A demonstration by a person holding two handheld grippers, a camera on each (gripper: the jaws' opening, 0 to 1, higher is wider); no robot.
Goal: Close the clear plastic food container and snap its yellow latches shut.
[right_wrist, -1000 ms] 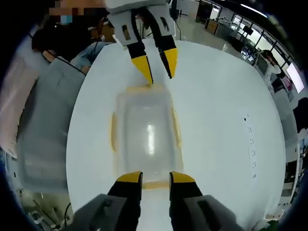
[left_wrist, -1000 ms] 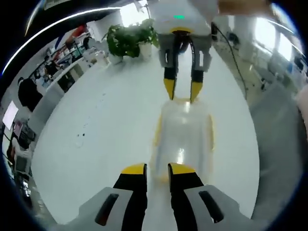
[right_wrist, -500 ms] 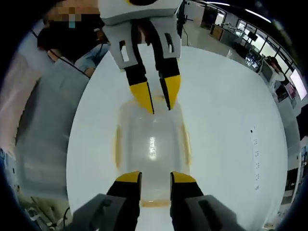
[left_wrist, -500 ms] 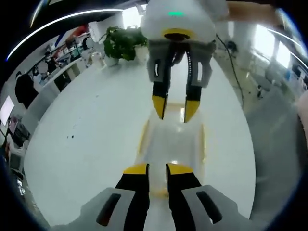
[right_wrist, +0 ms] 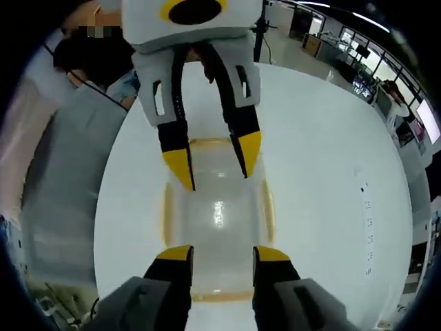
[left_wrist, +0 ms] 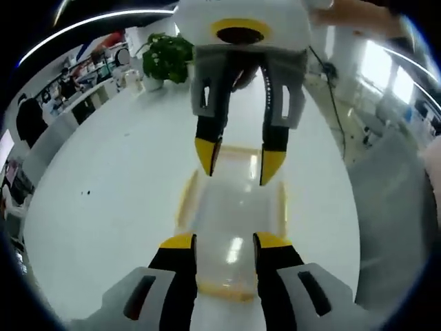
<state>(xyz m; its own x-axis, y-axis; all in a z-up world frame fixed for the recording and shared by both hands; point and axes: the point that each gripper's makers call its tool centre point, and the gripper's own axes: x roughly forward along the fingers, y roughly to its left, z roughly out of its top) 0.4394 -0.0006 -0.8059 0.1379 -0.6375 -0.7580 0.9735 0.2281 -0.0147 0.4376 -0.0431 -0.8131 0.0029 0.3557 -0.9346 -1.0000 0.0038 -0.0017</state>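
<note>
On a white desk (right_wrist: 324, 172), the container (right_wrist: 217, 227) lay between two facing grippers, left gripper (left_wrist: 224, 241) and right gripper (right_wrist: 222, 254) both with jaws apart above its lid.

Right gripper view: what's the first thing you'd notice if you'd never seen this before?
Two yellow-tipped grippers face each other over a clear container with yellow latches, on a white table. The left gripper reaches in from the top, jaws open; the right gripper rises from the bottom, also open. A person's grey sleeve fills the left side.
</note>
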